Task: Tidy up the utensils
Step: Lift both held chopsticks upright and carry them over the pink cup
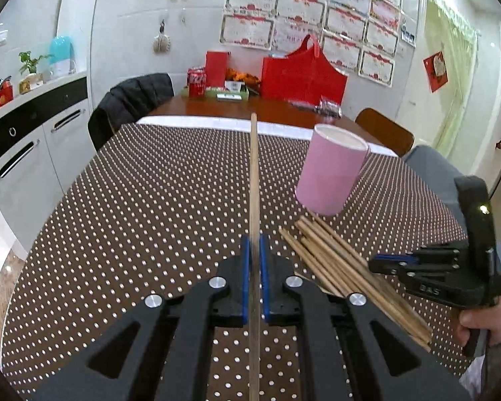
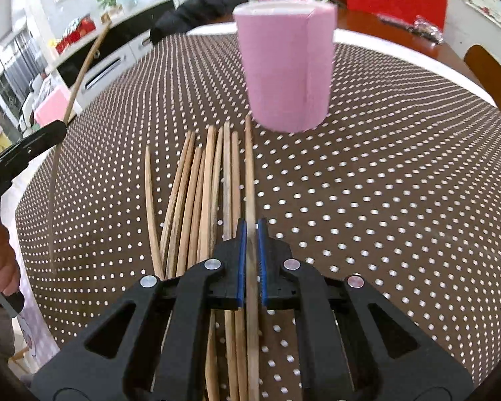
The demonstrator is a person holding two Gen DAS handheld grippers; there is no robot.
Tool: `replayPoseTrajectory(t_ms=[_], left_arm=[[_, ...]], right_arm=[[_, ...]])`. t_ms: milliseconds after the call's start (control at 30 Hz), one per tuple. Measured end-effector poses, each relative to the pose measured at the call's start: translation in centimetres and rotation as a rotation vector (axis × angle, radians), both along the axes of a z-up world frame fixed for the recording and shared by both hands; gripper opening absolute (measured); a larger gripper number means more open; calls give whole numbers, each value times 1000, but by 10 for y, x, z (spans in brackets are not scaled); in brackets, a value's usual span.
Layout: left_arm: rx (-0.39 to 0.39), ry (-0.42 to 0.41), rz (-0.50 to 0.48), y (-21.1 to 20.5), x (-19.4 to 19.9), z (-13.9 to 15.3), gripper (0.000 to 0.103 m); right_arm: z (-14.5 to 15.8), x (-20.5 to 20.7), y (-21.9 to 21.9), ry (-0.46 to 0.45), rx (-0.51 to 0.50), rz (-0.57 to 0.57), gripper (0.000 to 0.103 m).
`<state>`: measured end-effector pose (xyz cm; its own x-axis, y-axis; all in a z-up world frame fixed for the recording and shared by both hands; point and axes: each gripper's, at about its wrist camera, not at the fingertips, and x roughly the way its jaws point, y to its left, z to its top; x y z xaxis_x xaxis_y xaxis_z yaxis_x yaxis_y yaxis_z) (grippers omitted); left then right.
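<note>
My left gripper is shut on one wooden chopstick that points forward above the dotted tablecloth. A pink cylindrical holder stands ahead to the right, with a pile of chopsticks lying in front of it. My right gripper is shut on one chopstick from the pile, its tip near the base of the pink holder. The right gripper also shows at the right edge of the left wrist view. The left gripper's chopstick shows at the left of the right wrist view.
The table carries a brown white-dotted cloth. At the far end are a red bag, a red can and small items. A chair with a black jacket stands at the left, a wooden chair at the right. White cabinets line the left wall.
</note>
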<state>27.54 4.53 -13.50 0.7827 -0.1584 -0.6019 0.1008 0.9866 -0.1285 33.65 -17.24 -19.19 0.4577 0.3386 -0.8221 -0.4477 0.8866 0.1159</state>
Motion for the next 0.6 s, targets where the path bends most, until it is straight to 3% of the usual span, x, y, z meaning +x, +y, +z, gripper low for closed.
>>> replayPoseTrajectory(t_ms=[367,433,600], left_arm=[[-17,24,-2,6,-1,-10,6],[-19,22,-2,8,-3,-10,6],[-30,12,8,14,-4,-7,6]], right_arm=[[3,3,41,-2,-245,74,8],[5,-3,33,-12,-205,64,6],[18,-20,13,-80,17,52,6]])
